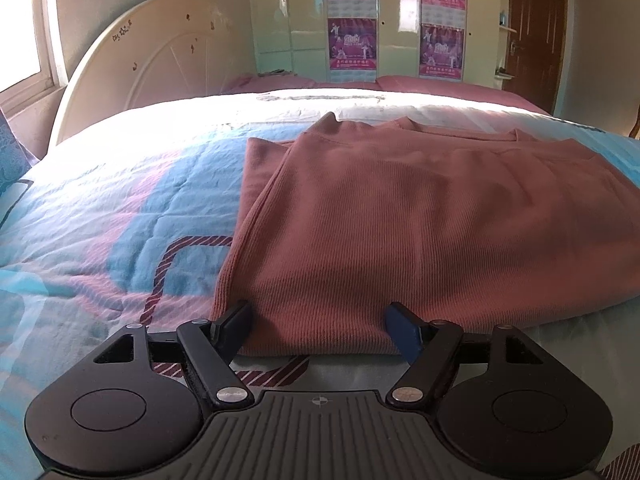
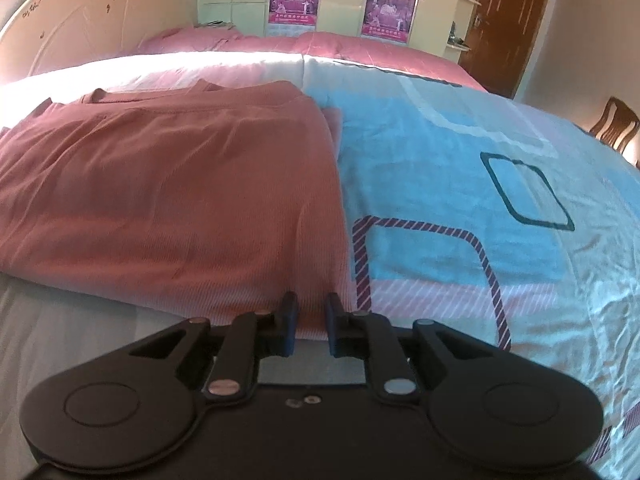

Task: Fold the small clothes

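Left wrist view: rust-pink ribbed knit garment (image 1: 420, 216), already folded into a layered rectangle, lying flat on blue, pink and white patterned quilt (image 1: 120, 208) covering the bed. Left gripper (image 1: 320, 320) at near left corner of garment hem; jaws spread wide, one finger at each side of the corner, fabric between them but not pinched. State: released. Cream arched headboard (image 1: 160, 68) and cabinet doors with purple posters (image 1: 352, 44) behind, clear of the work.

Right wrist view: same garment (image 2: 172, 200) occupying left half, quilt (image 2: 460, 184) to its right. Right gripper (image 2: 311, 316) at near right corner of hem; jaws narrowed to a slim gap with hem edge running into it. Contact of pads on cloth not clearly resolved; judged clenched on the hem, not confirmed.

Step in hand, as judged: taking hold of both near corners ahead of a further fold away toward the neckline. Right side engaged or nearly so; left side not yet gripped.

Next move calls for: closing left jaws on all layers at the corner, then lifting both corners evenly and level, carrying them over toward the far edge. Risk: catching only the top layer, opening the earlier folds.
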`<state>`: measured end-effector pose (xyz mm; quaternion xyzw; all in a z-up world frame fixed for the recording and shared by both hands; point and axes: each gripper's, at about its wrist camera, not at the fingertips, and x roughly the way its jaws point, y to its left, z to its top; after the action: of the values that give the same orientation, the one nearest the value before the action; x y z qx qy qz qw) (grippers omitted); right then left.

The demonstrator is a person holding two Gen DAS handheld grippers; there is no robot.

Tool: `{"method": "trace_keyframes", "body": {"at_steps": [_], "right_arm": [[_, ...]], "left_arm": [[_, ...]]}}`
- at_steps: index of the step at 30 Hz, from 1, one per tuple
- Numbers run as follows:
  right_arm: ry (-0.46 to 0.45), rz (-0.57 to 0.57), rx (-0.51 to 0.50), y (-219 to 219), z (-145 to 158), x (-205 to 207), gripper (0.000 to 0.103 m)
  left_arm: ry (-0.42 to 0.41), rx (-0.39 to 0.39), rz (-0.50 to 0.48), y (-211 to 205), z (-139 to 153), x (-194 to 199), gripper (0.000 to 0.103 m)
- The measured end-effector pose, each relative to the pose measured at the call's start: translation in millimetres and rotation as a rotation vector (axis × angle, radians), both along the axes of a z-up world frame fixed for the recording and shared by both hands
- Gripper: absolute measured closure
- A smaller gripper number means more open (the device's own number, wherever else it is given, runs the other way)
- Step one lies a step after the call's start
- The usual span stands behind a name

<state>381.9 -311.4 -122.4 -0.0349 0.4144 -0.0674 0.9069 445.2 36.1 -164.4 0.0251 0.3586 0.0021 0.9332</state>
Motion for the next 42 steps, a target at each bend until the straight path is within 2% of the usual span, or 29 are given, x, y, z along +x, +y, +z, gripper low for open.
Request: {"method": "trace_keyframes", "body": {"at_steps": [3,5,6,7,8,9,12,13,15,16,17,19,20,21,22,23,26,30,32,33,35,37,40,42], "right_arm": [[-0.018,0.008,0.003,-1,-2,-3,0.089],[-0.021,0.017,-0.025,3,-4,-4,0.089],[-0.019,0.025,-0.041,5,-4,-4,0.089],[-0.017,0.026,-0.040,5,-4,-4,0.088],[-0.015,0.023,-0.026,4,-2,-3,0.087],[-0.012,0.020,0.000,0,0,-3,0.086],[-0.024,0.013,0.121,-13,15,-11,0.077],[-0.052,0.015,0.130,-14,21,-17,0.072],[-0.098,0.025,0.142,-13,30,-27,0.055],[-0.114,0.031,0.168,-12,34,-29,0.043],[-0.129,0.043,0.196,-10,37,-31,0.041],[-0.145,0.085,0.229,0,42,-28,0.049],[-0.149,0.099,0.236,6,44,-25,0.065],[-0.148,0.117,0.251,12,46,-20,0.076],[-0.144,0.130,0.274,17,47,-13,0.093],[-0.138,0.140,0.294,20,47,-6,0.098],[-0.151,0.164,0.317,36,47,17,0.102],[-0.146,0.205,0.351,67,39,55,0.102],[-0.137,0.231,0.356,85,34,72,0.102],[-0.133,0.248,0.358,94,31,80,0.102],[-0.122,0.278,0.346,113,26,95,0.102],[-0.118,0.298,0.340,127,22,107,0.102],[-0.123,0.322,0.349,137,21,113,0.102],[-0.097,0.334,0.359,141,13,119,0.102]], "left_arm": [[0.005,-0.020,0.001,3,0,0,0.028],[0.020,-0.026,-0.010,5,2,1,0.024],[0.030,-0.020,-0.015,5,3,2,0.021],[0.042,0.001,-0.014,4,5,1,0.009],[0.060,0.043,0.001,2,5,0,0.000],[0.082,0.086,0.012,2,5,-2,0.000],[0.066,0.111,0.020,5,12,-25,0.000],[0.058,0.095,0.018,6,13,-32,0.000],[0.035,-0.003,0.034,10,17,-44,0.003],[0.025,-0.091,0.045,13,18,-47,0.011],[0.024,-0.189,0.064,17,17,-47,0.021],[0.020,-0.384,0.110,27,11,-43,0.032],[0.008,-0.469,0.142,33,5,-40,0.033],[-0.004,-0.526,0.184,37,0,-37,0.033],[-0.018,-0.564,0.220,40,-5,-35,0.033],[-0.041,-0.607,0.249,44,-8,-32,0.033],[-0.081,-0.683,0.295,52,-15,-20,0.033],[-0.136,-0.761,0.328,59,-24,1,0.035],[-0.140,-0.772,0.357,62,-29,12,0.057],[-0.140,-0.782,0.368,64,-32,18,0.063],[-0.125,-0.782,0.367,67,-39,30,0.091],[-0.128,-0.816,0.369,72,-39,34,0.093],[-0.205,-0.818,0.320,71,-23,22,0.093],[-0.194,-0.831,0.327,74,-28,21,0.093]]}}
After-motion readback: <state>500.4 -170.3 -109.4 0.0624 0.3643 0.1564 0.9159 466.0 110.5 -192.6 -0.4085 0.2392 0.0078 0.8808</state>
